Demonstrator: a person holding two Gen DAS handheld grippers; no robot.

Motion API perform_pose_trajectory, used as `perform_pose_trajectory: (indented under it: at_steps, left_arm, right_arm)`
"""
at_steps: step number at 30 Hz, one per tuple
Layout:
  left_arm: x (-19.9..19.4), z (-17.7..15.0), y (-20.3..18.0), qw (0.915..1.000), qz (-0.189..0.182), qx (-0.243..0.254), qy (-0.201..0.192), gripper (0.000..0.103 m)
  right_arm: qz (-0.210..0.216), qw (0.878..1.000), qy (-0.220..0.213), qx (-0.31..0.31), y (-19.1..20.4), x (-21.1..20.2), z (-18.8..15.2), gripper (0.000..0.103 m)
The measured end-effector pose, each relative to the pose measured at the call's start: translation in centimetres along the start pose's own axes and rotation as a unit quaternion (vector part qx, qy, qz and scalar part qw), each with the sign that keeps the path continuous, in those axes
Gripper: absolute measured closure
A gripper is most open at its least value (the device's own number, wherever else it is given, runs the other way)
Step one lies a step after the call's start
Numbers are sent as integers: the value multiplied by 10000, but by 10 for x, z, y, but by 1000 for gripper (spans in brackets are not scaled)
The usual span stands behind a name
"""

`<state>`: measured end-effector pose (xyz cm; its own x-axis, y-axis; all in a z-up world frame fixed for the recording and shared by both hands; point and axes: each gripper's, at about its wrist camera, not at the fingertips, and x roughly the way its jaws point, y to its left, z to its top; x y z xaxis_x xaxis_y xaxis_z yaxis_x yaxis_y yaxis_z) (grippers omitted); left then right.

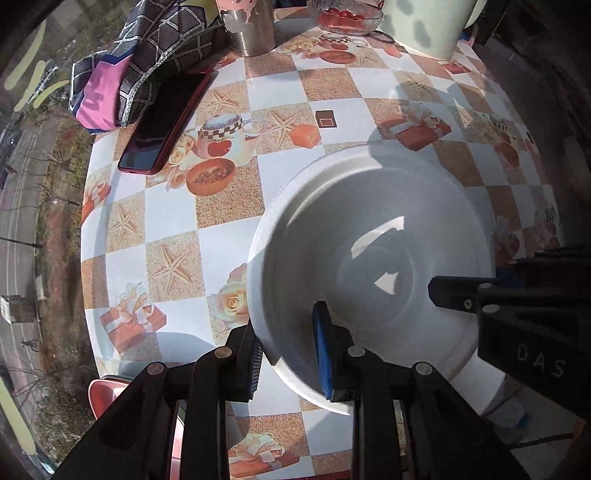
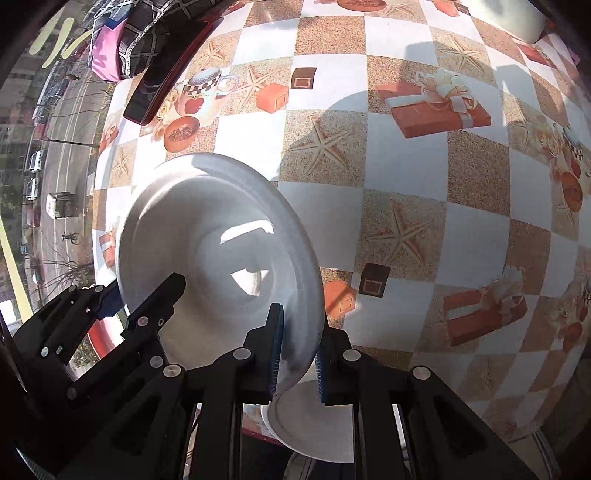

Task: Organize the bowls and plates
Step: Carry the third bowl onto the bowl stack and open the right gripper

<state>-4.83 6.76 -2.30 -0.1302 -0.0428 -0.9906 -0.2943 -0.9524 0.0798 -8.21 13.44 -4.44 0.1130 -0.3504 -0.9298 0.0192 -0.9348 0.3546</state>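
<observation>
While the white bowl [image 1: 373, 258] is hanging tilted just above the desk [image 1: 229, 92], the left hand-held gripper [image 1: 288, 354] and the right hand-held gripper [image 2: 297, 354] are each pinching opposite rims, with another white plate [image 2: 314, 428] lying near, below.

on your counter [image 1: 221, 236], covered in a checkered cloth printed with starfish and gift boxes, you have a dark phone in a red case [image 1: 164, 125] lying beside a folded grid-patterned dark and pink cloth [image 1: 125, 81]. farther back stand a steel tumbler [image 1: 251, 33], a glass dish of red fruit [image 1: 345, 16] and a pale spotted mug [image 1: 424, 26].
</observation>
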Motion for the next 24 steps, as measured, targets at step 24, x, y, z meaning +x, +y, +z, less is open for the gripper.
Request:
perform_pose_trajectory:
  at_steps: [24]
  left_arm:
    - [-11,-45,-81,9779,-520,1992,375,74]
  right_arm:
    - [-27,9884,90,1517,-83,-12,-122,86]
